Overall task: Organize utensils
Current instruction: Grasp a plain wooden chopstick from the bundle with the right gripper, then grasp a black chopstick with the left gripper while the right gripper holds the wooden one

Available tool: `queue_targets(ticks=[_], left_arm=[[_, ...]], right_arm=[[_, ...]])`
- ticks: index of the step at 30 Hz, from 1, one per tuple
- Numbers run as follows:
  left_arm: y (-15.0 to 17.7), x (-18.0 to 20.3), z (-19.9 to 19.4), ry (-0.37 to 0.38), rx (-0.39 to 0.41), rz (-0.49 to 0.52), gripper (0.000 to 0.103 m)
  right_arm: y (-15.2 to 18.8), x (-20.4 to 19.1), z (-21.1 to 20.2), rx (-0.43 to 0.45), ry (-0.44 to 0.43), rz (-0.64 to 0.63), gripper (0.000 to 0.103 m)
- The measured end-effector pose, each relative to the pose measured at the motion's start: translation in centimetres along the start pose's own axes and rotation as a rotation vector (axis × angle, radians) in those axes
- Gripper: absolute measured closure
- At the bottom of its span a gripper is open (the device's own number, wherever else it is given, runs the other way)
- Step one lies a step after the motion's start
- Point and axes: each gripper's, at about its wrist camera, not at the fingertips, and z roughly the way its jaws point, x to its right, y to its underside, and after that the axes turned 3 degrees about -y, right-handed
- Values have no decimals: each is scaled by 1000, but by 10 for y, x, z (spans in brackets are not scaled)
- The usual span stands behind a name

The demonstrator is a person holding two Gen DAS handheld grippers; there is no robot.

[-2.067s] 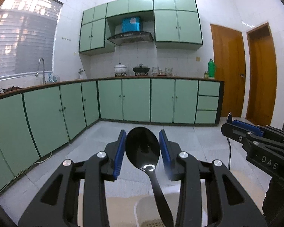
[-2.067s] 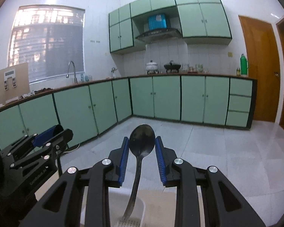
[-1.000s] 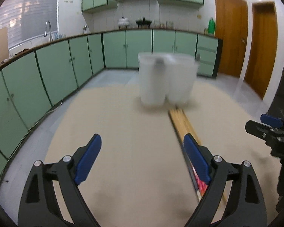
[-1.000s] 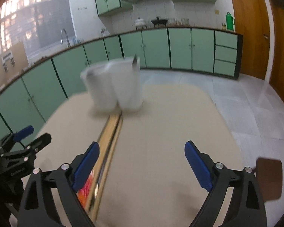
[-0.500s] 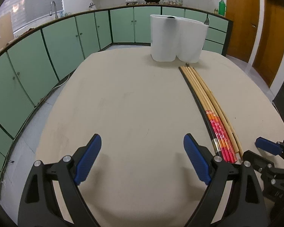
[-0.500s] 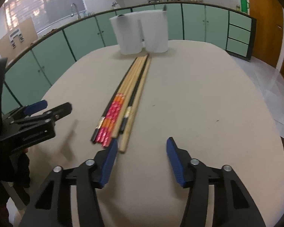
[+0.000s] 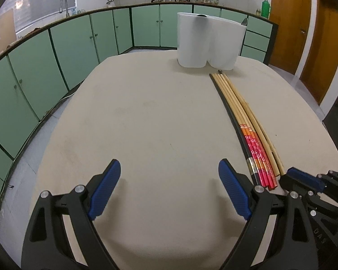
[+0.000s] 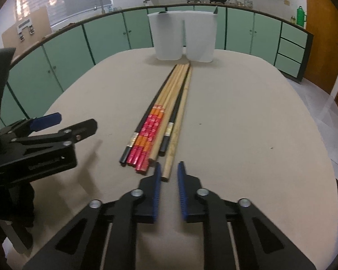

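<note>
A bundle of chopsticks (image 8: 166,110), pale wood, black and red-patterned, lies lengthwise on the beige table (image 8: 247,123), also visible in the left wrist view as chopsticks (image 7: 243,121). At the far end stands a white two-compartment holder (image 8: 182,38), holder (image 7: 209,45), with spoon tips showing above its rim. My right gripper (image 8: 169,168) is at the bundle's near end, its jaws closing. The end of the rightmost pale chopstick (image 8: 165,175) lies between them with a narrow gap still showing. My left gripper (image 7: 169,180) stands wide open over bare table left of the bundle, holding nothing.
Green kitchen cabinets (image 7: 74,51) and a counter run round the room behind the table. Wooden doors (image 7: 288,22) stand at the right. The table's rounded edge drops to a tiled floor on the left. Each gripper is seen in the other's view, close beside the bundle.
Both grippers drew back from the holder and sank toward the table. The right gripper's jaws went from wide open to nearly closed around a pale chopstick's end. The left stayed open.
</note>
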Motion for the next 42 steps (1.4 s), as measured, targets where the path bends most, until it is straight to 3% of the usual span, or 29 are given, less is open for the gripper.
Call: queue_targets(ticks=[5, 15, 25, 37, 42], left_arm=[[1, 6, 0, 27, -13, 2, 17], [8, 37, -3, 131, -47, 44, 17], [11, 46, 6, 104, -82, 67, 15], [10, 27, 7, 30, -89, 43, 16], [8, 31, 6, 54, -76, 46, 34]], right_arm=[[1, 7, -2, 6, -8, 32, 95], [2, 42, -10, 14, 60, 82, 96], [3, 50, -10, 15, 44, 97, 96], [3, 49, -9, 15, 33, 90, 95], [2, 48, -7, 10, 32, 83, 94]])
